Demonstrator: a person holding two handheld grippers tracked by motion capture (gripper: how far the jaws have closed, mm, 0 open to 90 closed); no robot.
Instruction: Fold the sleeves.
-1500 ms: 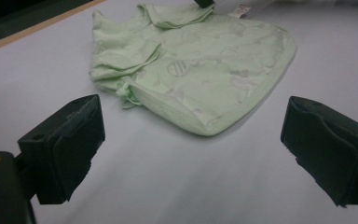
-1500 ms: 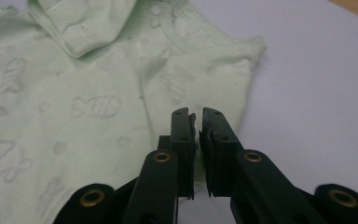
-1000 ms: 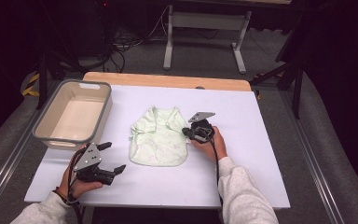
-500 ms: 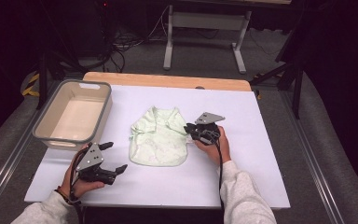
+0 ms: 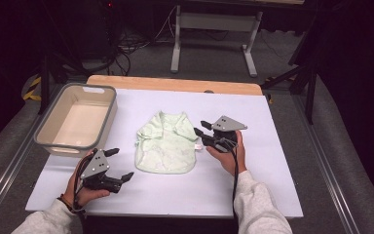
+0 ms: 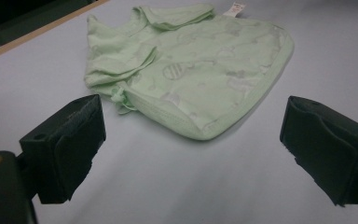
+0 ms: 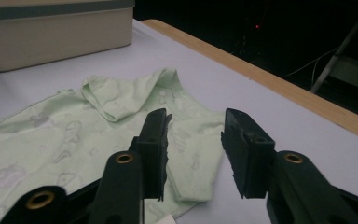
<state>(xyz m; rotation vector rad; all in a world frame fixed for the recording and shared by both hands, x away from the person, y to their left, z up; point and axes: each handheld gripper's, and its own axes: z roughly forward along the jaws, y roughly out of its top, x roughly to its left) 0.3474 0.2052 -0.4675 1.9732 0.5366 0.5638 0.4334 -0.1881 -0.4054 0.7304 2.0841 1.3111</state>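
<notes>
A small pale green garment with a faint print lies flat at the centre of the high view, on the white sheet that covers the desk. Its sleeves are folded in over the body, and a white label sticks out at its right edge. In the left gripper view the garment fills the upper middle of the frame, with a small knotted tie at its lower left edge and the label at the top.

The right gripper sits just right of centre in the high view, at the garment's right edge beside the folded sleeve. Its jaws have just been opening and stand partly apart. In the right gripper view the right gripper hangs above the folded sleeve, and the cloth shows through the gap between the jaws without being pinched.

The left gripper is at the lower left of the high view, held in a hand resting on the desk, near the garment's lower left corner but apart from it. Its jaws are spread wide, with bare desk between them.

A beige tub with a grey rim stands at the upper left of the high view, well apart from the garment.
</notes>
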